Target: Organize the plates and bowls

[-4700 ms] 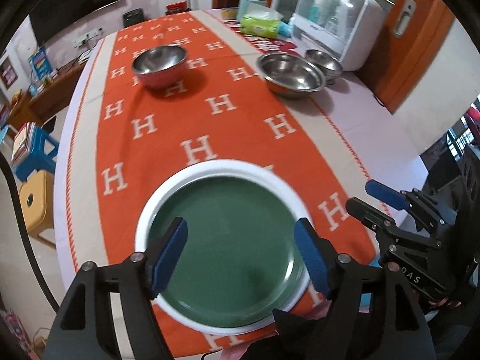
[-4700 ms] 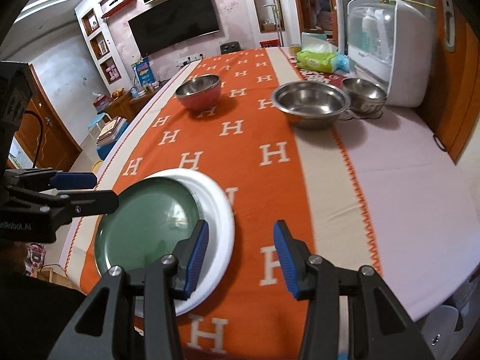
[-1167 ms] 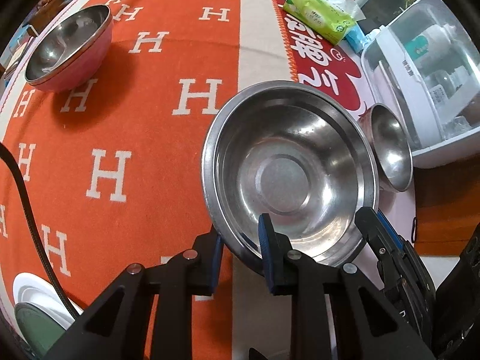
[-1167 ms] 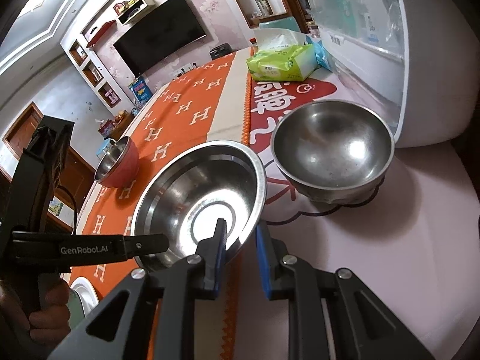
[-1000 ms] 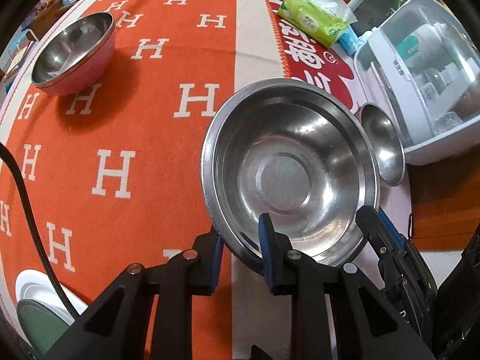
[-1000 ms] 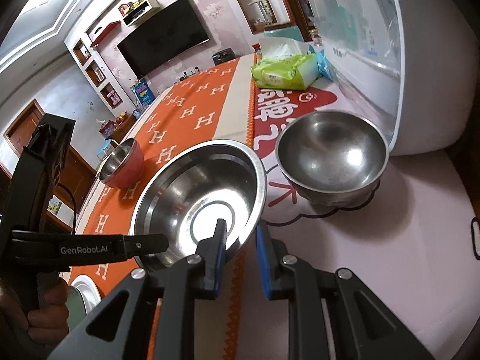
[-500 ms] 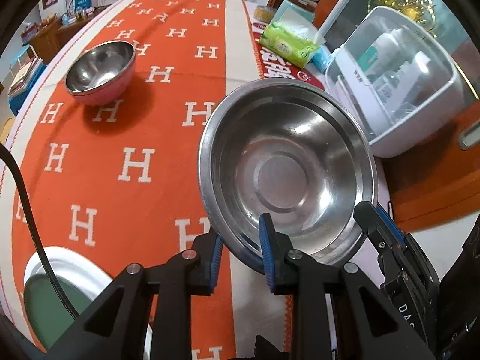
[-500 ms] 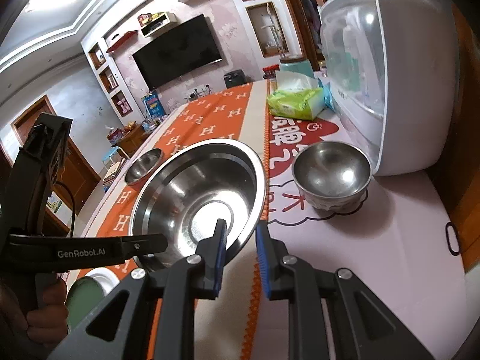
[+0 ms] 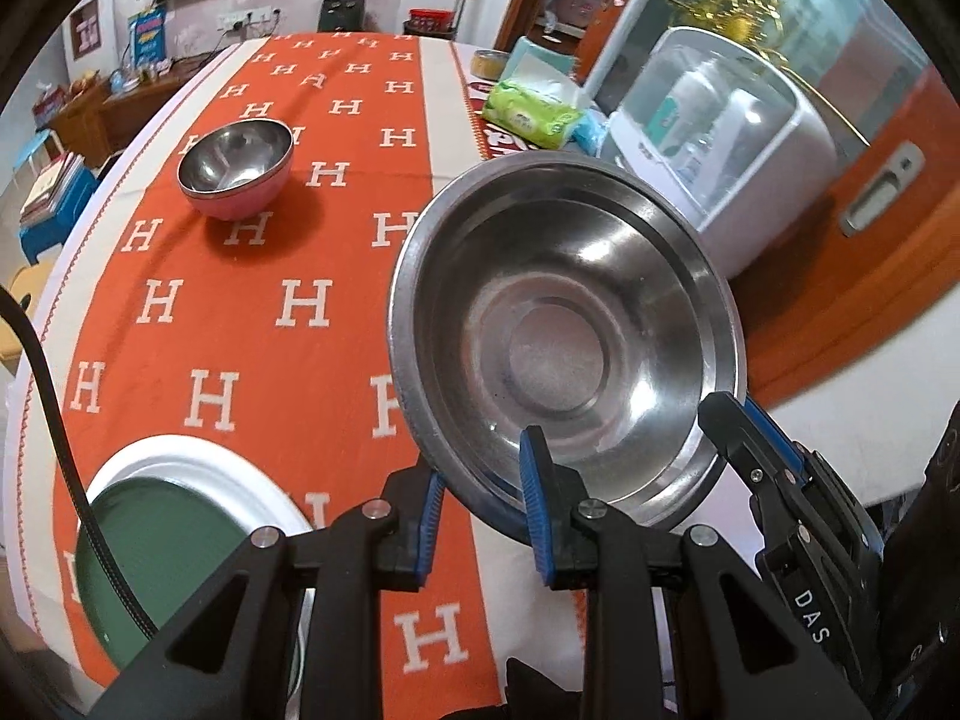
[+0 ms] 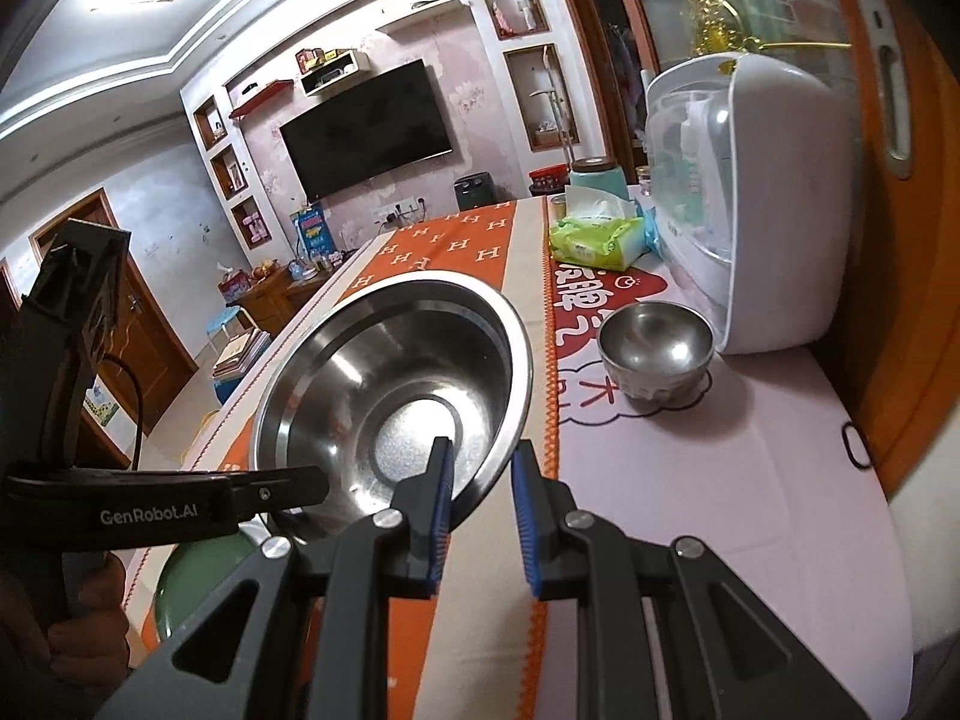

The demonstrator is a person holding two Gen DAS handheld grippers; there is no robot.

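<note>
Both grippers hold a large steel bowl [image 9: 564, 336] by its rim, lifted above the orange table runner. My left gripper [image 9: 480, 504] is shut on its near-left rim. My right gripper [image 10: 480, 504] is shut on its near-right rim; the bowl also shows in the right wrist view [image 10: 390, 384]. A green plate with a white rim [image 9: 180, 516] lies on the runner at the lower left. A pink steel-lined bowl [image 9: 237, 171] sits far left on the runner. A small steel bowl [image 10: 657, 354] stands on the white cloth to the right.
A white sterilizer box [image 9: 720, 138] stands at the table's right side, with green wipes [image 9: 528, 111] behind it. An orange cabinet door [image 10: 888, 180] is close on the right. The right gripper's body [image 9: 798, 504] shows beside the bowl.
The large bowl has been lifted higher off the table and carried back toward the near end; the green plate has come into view. Both grips are unchanged.
</note>
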